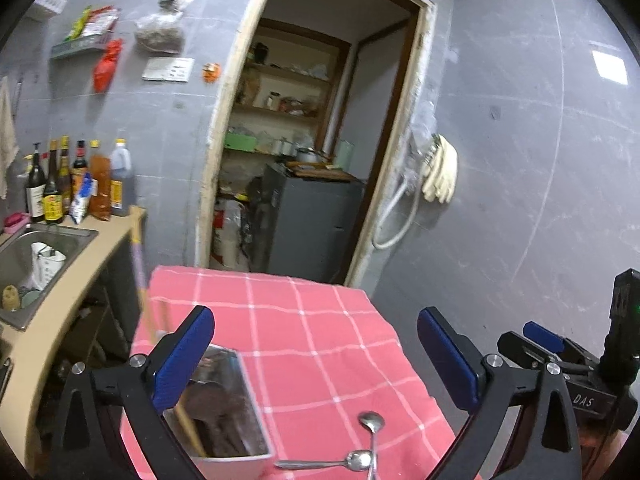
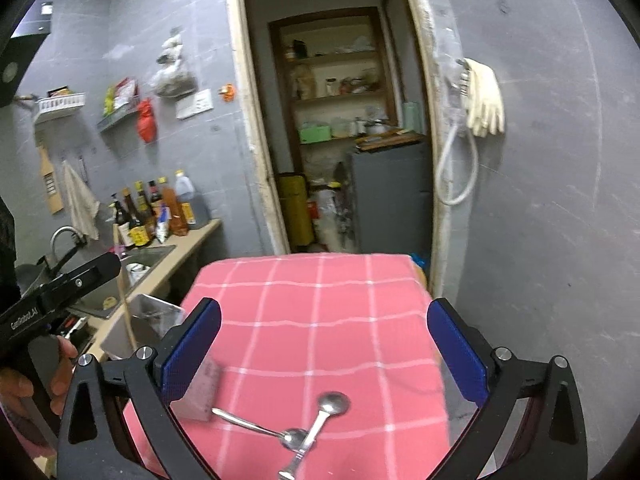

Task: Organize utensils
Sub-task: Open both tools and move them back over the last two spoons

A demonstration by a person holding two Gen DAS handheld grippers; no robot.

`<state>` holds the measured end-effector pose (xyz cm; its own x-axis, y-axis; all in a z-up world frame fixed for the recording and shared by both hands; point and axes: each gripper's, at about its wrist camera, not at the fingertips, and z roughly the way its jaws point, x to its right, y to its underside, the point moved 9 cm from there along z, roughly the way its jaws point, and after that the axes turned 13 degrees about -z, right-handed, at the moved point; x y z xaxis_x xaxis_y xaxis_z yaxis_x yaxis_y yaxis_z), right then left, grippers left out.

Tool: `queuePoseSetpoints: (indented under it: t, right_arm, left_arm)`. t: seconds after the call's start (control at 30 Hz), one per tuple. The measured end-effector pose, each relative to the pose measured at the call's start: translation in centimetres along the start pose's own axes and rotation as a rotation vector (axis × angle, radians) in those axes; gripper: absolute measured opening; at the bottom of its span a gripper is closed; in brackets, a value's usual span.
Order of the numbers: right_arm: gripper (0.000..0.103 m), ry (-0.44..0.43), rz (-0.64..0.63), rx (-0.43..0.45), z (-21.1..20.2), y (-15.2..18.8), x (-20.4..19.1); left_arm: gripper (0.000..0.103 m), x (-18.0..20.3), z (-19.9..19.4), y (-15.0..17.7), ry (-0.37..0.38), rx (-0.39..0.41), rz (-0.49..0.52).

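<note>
Two metal spoons lie crossed on the pink checked tablecloth (image 1: 300, 320), one spoon (image 1: 373, 424) pointing away and the other spoon (image 1: 352, 461) lying sideways. A shiny metal container (image 1: 228, 400) stands at the cloth's left edge with a wooden chopstick (image 1: 191, 428) leaning inside. My left gripper (image 1: 316, 360) is open above the cloth, and its left pad is in front of the container. My right gripper (image 2: 324, 352) is also open, hovering over the crossed spoons (image 2: 316, 424), with nothing between its pads. The container (image 2: 152, 316) shows beyond its left finger.
A counter (image 1: 52, 300) with a sink and several sauce bottles (image 1: 80, 184) runs along the left. Behind the table, a doorway opens onto shelves and a grey cabinet (image 1: 316, 220). Gloves (image 2: 484, 100) hang on the right wall. A hand (image 2: 60, 364) holds the left gripper.
</note>
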<state>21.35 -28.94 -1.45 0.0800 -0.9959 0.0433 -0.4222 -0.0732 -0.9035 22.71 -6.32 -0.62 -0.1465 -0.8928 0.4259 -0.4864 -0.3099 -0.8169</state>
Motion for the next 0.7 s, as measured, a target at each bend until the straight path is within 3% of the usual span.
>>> queuePoseSetpoints:
  t: [0.27, 0.7]
  right_arm:
    - [0.101, 0.025, 0.049, -0.102, 1.3, 4.1, 3.4]
    - [0.101, 0.008, 0.094, -0.266, 4.1, 10.8, 5.3]
  left_arm:
    - [0.102, 2.3, 2.6, 3.0, -0.004, -0.098, 0.053]
    - [0.102, 1.7, 6.0, 8.0, -0.065, -0.269, 0.080]
